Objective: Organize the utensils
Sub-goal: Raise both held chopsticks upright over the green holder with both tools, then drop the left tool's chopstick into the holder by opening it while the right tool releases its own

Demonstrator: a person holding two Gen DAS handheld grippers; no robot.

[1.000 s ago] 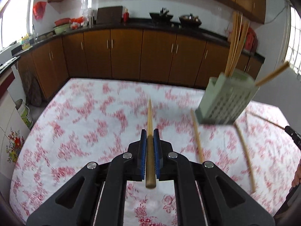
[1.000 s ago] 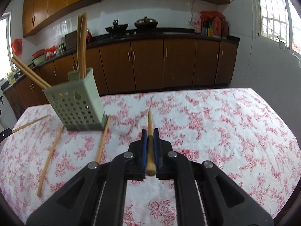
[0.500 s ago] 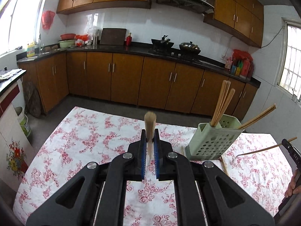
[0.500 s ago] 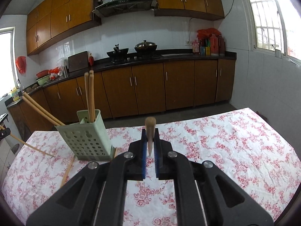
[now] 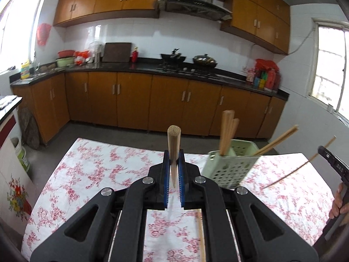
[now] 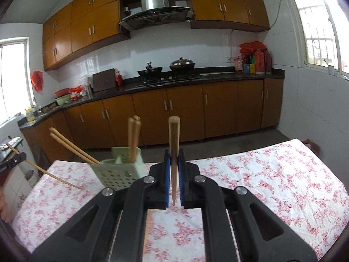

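A tabletop [image 5: 91, 170] under a white cloth printed with red flowers fills the foreground of a kitchen. Beyond its far edge runs grey floor, then a row of brown base cabinets [image 6: 185, 109] under a dark counter, with a wok [image 6: 150, 71] and a lidded pot [image 6: 182, 64] on the hob, a steel range hood [image 6: 153, 0] above, white tiled walls and bright windows at both sides.

The left gripper [image 5: 173, 172] is clenched on a wooden chopstick [image 5: 173, 144], its blunt end tilted up. The right gripper [image 6: 173, 174] is likewise clamped on another chopstick [image 6: 173, 139].

A pale green perforated utensil holder [image 5: 231, 168] stands on the tabletop near the far edge, between the two grippers, with several chopsticks [image 5: 226, 133] in it. One loose chopstick [image 5: 201, 231] lies on the cloth near the left gripper.
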